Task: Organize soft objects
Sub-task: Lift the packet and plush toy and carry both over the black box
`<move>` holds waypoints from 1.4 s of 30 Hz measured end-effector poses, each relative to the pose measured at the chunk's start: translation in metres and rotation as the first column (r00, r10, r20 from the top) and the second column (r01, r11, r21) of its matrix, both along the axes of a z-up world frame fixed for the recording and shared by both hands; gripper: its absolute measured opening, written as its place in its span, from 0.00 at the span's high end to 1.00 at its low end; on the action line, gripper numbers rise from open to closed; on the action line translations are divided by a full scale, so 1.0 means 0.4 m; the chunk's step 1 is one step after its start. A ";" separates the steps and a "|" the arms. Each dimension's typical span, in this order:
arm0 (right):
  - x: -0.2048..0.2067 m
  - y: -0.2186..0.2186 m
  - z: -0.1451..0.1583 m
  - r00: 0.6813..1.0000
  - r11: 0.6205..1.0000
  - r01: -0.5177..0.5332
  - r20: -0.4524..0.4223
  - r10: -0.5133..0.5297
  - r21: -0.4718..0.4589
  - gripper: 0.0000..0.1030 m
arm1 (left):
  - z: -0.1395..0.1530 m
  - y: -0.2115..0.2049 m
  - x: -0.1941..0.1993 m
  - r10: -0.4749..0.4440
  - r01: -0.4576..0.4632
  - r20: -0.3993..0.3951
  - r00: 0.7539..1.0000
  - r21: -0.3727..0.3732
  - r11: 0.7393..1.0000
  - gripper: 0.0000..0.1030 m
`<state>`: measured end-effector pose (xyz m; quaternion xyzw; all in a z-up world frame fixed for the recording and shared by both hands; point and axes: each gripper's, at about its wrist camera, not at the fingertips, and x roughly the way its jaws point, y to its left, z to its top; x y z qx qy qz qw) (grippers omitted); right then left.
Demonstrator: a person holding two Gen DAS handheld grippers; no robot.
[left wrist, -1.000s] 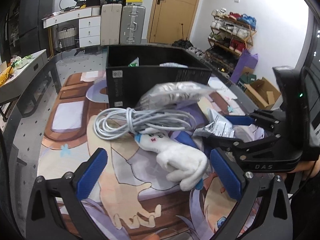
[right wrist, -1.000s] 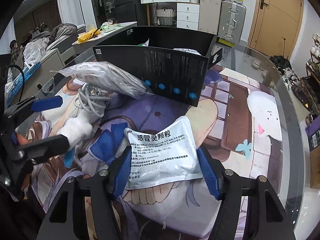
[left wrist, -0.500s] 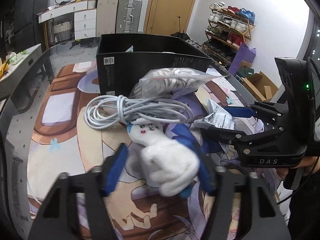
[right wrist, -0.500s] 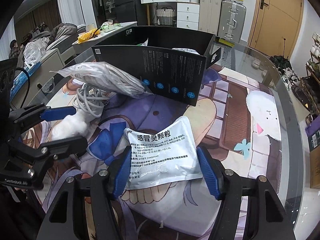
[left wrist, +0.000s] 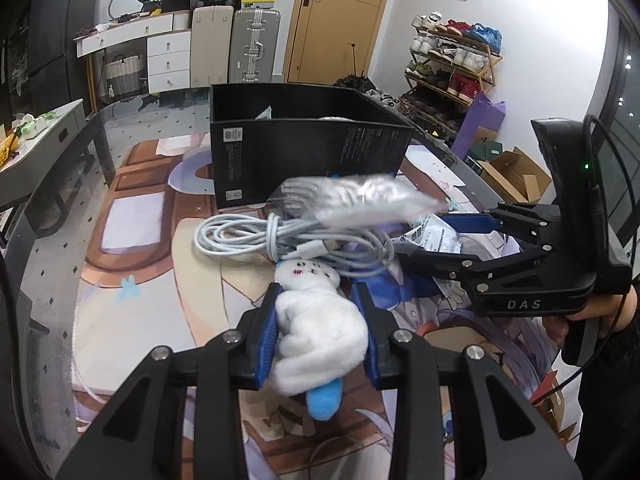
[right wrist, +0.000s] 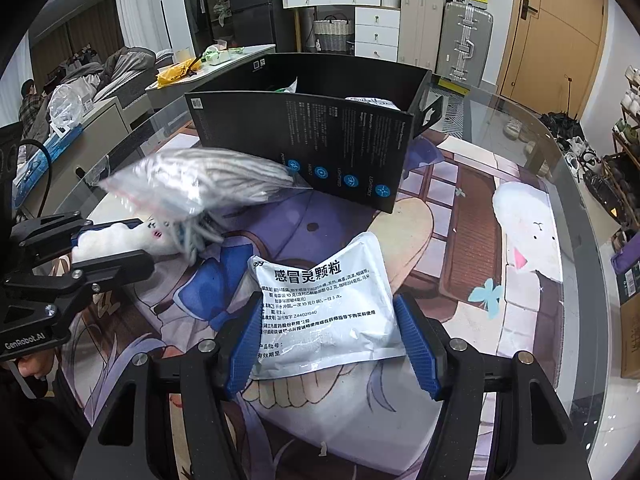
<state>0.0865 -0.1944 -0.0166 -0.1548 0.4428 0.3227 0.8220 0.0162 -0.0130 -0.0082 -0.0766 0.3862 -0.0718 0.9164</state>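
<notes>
Left gripper (left wrist: 320,332) fingers pinch fluffy white plush toy (left wrist: 320,336); right gripper (right wrist: 332,340) fingers wide around flat white medicine sachet (right wrist: 324,308).
Coiled grey cable (left wrist: 288,244) and crinkly clear bag (left wrist: 352,200) ahead; black cardboard box (left wrist: 308,156) beyond, glossy anime-print tabletop (left wrist: 132,264).

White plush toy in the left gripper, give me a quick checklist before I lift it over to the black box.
1. Grip: left gripper closed on the white plush toy, both pads touching: ok.
2. Cable: grey cable coil lies over the toy's head, may drag along: not ok.
3. Clear bag rests on the coil: not ok.
4. Black box open on top: ok.
5. Room inside box: cannot tell.
6. Right gripper open around the white sachet, off the lift path: ok.
</notes>
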 end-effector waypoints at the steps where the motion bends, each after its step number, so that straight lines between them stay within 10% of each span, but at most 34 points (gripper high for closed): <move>1: -0.001 -0.002 0.002 1.000 1.000 -0.004 -0.004 0.004 0.010 0.37 | 0.005 0.003 -0.003 0.003 -0.003 0.006 1.000 -0.001 1.000 0.68; 42: -0.054 -0.053 0.155 0.991 0.987 -0.008 0.134 -0.014 0.161 0.38 | 0.137 0.077 -0.049 0.100 -0.100 0.199 0.975 -0.008 0.995 0.68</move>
